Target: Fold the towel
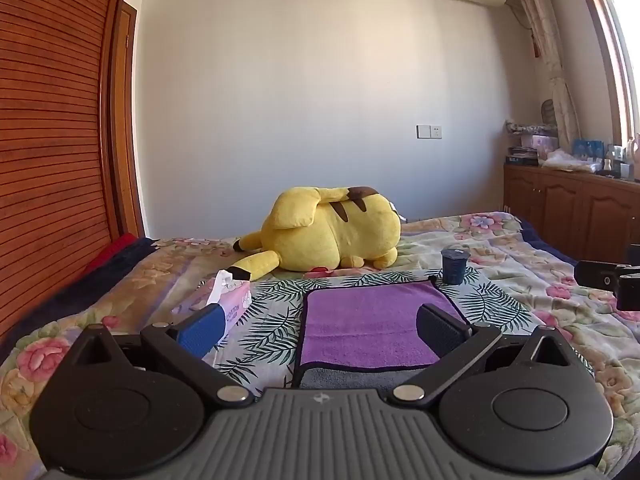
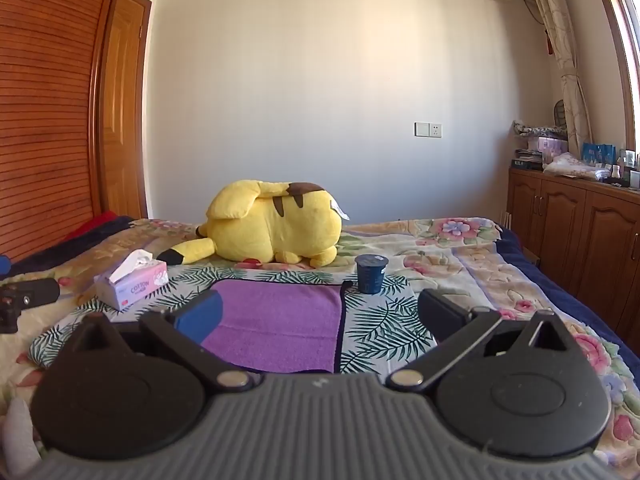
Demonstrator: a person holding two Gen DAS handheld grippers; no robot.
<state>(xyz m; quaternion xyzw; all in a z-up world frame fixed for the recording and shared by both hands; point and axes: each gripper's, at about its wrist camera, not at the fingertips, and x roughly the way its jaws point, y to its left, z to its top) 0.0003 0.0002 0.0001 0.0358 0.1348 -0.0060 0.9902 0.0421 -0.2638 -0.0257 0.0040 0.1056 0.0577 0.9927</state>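
A purple towel [image 1: 368, 324] with dark trim lies flat on the leaf-print cloth on the bed; its near edge is folded over, showing a grey underside [image 1: 352, 378]. My left gripper [image 1: 320, 330] is open and empty, held just above the towel's near part. The towel also shows in the right wrist view [image 2: 280, 320]. My right gripper [image 2: 320, 314] is open and empty, held over the towel's right side, its blue pad [image 2: 200, 314] above the purple cloth.
A pink tissue box [image 1: 224, 304] lies left of the towel. A dark blue cup [image 1: 454, 266] stands at the towel's far right corner. A yellow plush toy [image 1: 332, 234] lies behind. Wooden cabinets [image 2: 580, 236] run along the right.
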